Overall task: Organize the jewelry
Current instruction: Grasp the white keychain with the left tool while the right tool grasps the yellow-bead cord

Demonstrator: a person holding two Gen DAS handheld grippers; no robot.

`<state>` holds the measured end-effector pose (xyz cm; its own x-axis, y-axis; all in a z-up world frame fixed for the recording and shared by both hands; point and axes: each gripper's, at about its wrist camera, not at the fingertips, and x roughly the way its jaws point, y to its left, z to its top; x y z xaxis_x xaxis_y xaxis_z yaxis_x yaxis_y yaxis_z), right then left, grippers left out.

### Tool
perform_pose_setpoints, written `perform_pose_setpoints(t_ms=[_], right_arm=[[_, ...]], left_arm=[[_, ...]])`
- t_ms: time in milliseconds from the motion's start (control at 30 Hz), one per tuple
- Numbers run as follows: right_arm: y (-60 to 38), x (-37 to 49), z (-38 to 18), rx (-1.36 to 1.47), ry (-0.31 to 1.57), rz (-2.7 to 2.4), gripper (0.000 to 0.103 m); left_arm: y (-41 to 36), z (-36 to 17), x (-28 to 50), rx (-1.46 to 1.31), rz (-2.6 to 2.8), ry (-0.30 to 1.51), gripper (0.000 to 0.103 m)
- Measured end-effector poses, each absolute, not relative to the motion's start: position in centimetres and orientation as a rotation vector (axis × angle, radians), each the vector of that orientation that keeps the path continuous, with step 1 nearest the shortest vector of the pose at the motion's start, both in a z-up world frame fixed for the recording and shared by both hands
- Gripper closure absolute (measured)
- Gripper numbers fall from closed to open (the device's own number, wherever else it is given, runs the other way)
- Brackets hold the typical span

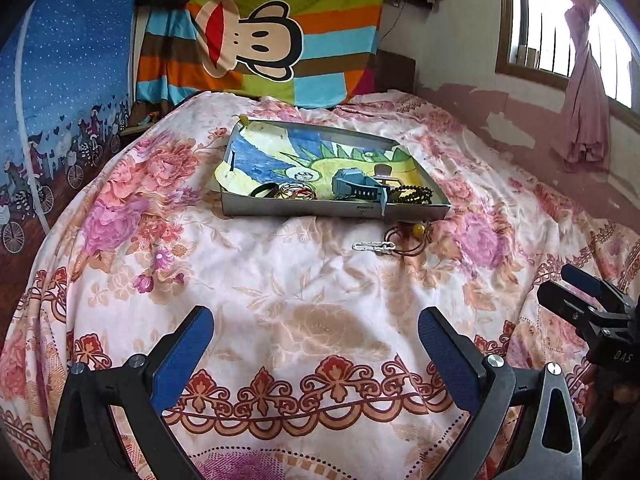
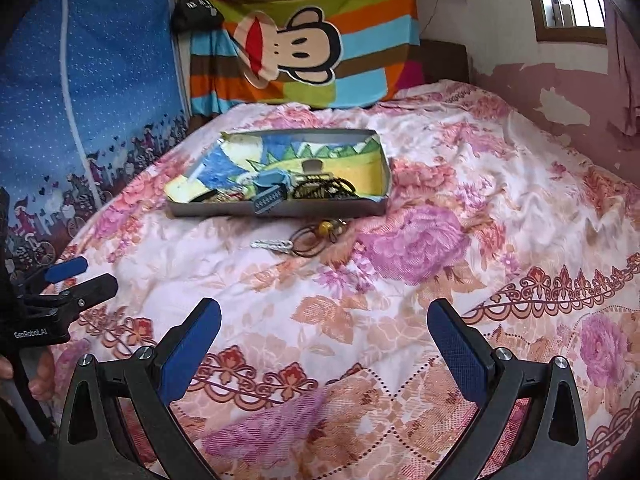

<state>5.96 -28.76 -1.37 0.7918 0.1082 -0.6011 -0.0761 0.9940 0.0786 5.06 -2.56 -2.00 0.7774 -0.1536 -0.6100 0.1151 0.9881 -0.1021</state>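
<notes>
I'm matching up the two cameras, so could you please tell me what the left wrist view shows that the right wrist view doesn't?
Only the left wrist view shows the pink curtain and the right tongs. Only the right wrist view shows the left tongs. Both show the tray of jewelry, with the silver chain and cord necklace on the bedspread before it.

Both wrist views look low across the bed [image 1: 280,280] toward the shared tray [image 1: 304,210]
</notes>
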Motion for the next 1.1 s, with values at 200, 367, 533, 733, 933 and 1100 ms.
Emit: perform_pose_setpoints(t_ms=[200, 367, 533, 733, 933, 1100], right_arm=[[-28.6, 7.6, -1.5, -0.006, 0.675, 0.083, 0.002], [-28.3, 9.2, -1.2, -0.082, 0.663, 0.069, 0.002], [-28.6, 11.7, -1.2, -0.104, 0.667, 0.07, 0.002], [-29.1, 14.8, -1.7, -0.085, 0.706, 0.118, 0.002], [-30.2, 17.8, -3.0, 0.003, 0.744, 0.15, 0.002], [-30.0, 19.9, -3.8, 0.024, 0.749, 0.182, 0.012]], left_arm=[[-3.5, -2.4, 6.8, 0.018, -0.165, 0.712, 0.0], [-4.8, -2.6, 8.8, 0.102, -0.224, 0.732, 0.0], [-5.3, -2.3, 11.2, 0.123, -0.263, 0.738, 0.0], [-5.2, -2.9, 14.5, 0.088, -0.283, 0.787, 0.0], [-7.0, -4.2, 17.8, 0.164, -0.33, 0.821, 0.0], [-8.2, -5.2, 20.2, 0.176, -0.388, 0.851, 0.001]])
